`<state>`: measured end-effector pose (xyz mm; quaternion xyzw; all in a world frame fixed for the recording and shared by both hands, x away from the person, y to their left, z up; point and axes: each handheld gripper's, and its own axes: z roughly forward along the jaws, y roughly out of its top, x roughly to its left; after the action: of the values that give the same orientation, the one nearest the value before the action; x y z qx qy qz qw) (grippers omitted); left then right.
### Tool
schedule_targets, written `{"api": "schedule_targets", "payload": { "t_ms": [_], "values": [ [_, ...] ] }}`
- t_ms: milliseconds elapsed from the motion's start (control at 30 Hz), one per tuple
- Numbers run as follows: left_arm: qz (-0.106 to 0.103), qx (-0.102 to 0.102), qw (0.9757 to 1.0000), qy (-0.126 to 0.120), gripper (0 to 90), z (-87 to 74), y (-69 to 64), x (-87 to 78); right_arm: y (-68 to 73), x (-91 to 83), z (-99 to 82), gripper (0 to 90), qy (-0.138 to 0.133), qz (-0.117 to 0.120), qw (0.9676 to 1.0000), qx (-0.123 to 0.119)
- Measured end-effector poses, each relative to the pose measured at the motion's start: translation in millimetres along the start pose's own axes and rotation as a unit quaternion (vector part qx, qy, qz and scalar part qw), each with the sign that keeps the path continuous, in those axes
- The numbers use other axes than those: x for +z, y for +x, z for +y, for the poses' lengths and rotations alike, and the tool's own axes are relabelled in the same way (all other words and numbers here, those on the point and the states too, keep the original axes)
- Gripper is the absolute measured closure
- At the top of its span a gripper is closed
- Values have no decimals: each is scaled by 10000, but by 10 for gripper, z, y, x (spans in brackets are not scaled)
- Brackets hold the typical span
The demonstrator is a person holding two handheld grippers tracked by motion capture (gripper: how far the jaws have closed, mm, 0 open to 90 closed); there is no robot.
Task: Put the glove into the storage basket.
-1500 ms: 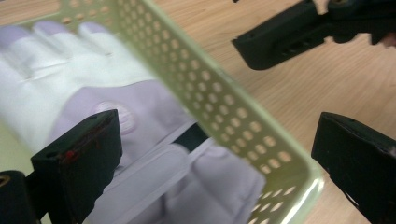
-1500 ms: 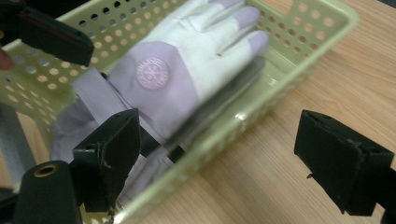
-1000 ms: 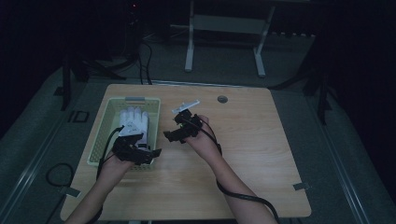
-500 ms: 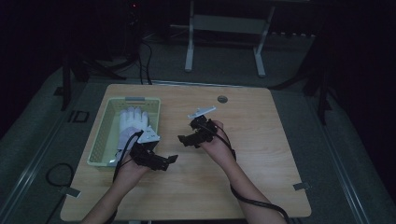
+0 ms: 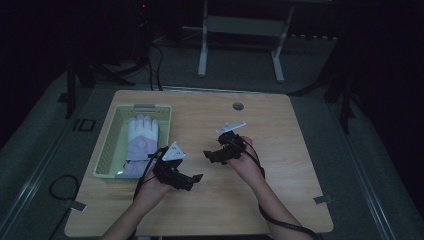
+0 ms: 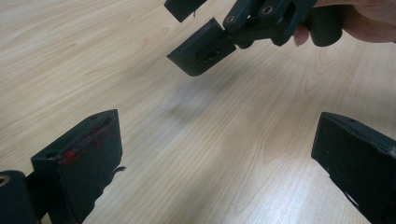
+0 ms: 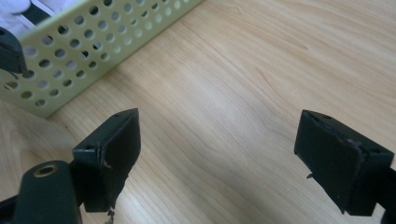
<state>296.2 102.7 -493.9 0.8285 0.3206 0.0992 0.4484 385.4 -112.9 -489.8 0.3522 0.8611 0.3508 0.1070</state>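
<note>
At the near edge of the table (image 5: 280,200), your forearms come in from below, a gripper in each hand. Your left gripper (image 5: 192,179) hangs over bare wood just right of the basket's near corner, its jaws spread wide with nothing between them; seen from the left gripper view (image 6: 212,158), only wood grain lies in the gap. A little farther in and to the right, your right gripper (image 5: 210,155) faces back toward the left one, the two close but apart. Its jaws also stand wide and empty, as the right gripper view (image 7: 217,156) shows, with plain tabletop between them. In the left gripper view that right gripper (image 6: 205,39) hovers above the wood, casting a soft shadow, your fingers (image 6: 359,18) wrapped round its handle.

Beyond your left hand (image 5: 150,187), the pale green perforated basket (image 5: 107,155) sits at the table's left side. A white glove (image 5: 141,135) lies flat inside it, fingers pointing away from you. Farther off, a small round hole (image 5: 238,106) marks the tabletop near its far edge. Past the table, a metal stand (image 5: 240,45) rises from the dark floor.
</note>
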Motion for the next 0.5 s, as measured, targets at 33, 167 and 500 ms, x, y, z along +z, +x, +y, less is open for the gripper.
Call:
{"api": "schedule_targets", "payload": {
  "t_ms": [33,167,500],
  "values": [
    [-12,11,10000,13,20,-5,-11,18,-10,0,-25,145,24,-4,10000,20],
    [-117,14,9999,2,20,-40,-54,93,-57,1,-131,145,32,-11,10000,44],
    [-315,53,9993,167,20,-154,-159,293,-154,31,-378,145,23,6,9998,174]
  ]
}}
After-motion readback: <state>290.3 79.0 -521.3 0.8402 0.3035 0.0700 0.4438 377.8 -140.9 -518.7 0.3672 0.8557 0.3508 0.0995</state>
